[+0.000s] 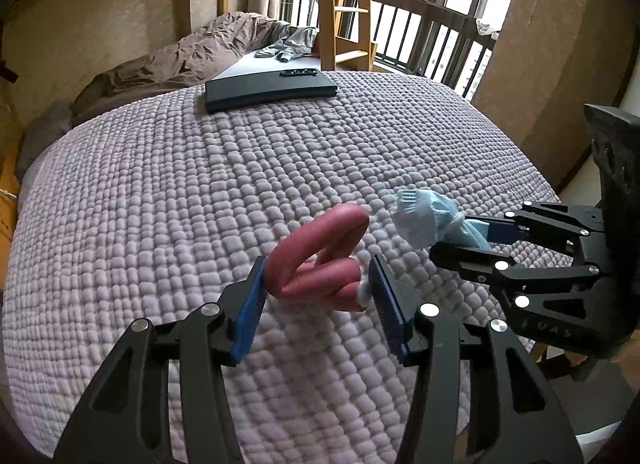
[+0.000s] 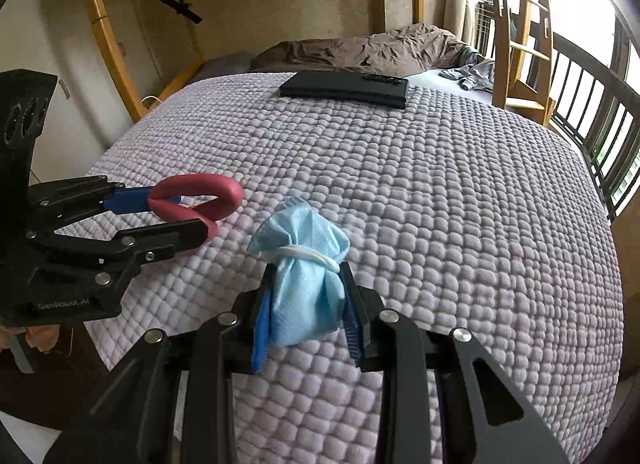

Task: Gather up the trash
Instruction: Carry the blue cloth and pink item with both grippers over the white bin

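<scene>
Black linkage arms fill the bottom of both wrist views, and between them the blue pads do the holding. At the left gripper point(image 1: 316, 290), the pads are clamped on a bent pink tube point(image 1: 320, 252), a soft, leathery-looking loop folded back on itself with a small white end against the right-hand pad; most of the loop sticks out ahead of the fingertips, lifted clear of the quilt. Just to its right, the right gripper point(image 2: 306, 304) is squeezed tight on a crumpled blue face mask point(image 2: 300, 264), bunched into a bundle and cinched by its white ear loop, the top of the bundle standing up past the fingertips. The two grippers sit near each other without touching. Beneath and ahead of both spreads a lilac quilted bedspread point(image 2: 460, 204), bare for a long stretch in front of the fingertips. Its near edge falls away behind the grippers, its right edge toward a dark balcony railing point(image 2: 592, 132). Farther ahead lies a flat black case point(image 1: 270, 90), well apart from either gripper. Beyond it are a rumpled brown duvet point(image 1: 188, 52) and a wooden ladder point(image 1: 344, 4).
</scene>
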Tool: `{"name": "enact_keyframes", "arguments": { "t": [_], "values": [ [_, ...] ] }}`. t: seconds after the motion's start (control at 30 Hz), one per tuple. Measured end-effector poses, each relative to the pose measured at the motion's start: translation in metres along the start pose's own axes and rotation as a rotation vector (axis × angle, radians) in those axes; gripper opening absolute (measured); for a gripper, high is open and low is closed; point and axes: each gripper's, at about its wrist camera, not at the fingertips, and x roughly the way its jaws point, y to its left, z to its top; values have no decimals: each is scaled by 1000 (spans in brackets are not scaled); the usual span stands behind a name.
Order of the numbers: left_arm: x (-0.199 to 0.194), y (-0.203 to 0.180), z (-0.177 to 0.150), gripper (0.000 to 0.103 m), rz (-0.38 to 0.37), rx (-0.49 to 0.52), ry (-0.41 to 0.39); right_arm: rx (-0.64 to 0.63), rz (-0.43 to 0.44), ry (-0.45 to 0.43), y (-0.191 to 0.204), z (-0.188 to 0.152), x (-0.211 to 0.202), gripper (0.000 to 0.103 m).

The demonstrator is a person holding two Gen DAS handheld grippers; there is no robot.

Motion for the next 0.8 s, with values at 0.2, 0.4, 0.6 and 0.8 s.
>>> {"name": "enact_keyframes", "arguments": {
  "t": [0.2, 0.4, 0.6, 0.8],
  "values": [
    [-13, -3, -7, 49, -9, -12, -7, 12, 13, -10, 4, -7, -16, 30],
    [-24, -5, -18, 41, -23, -17, 4, 8, 46, -13, 11, -17, -32, 30],
    [-25, -2, -22, 66, -48, -38, 8, 9, 47, 9, 15, -25, -29, 30],
    [-6, -11, -16, 68, -34, 26, 33, 13, 50, 9, 18, -28, -27, 30]
  ]
}}
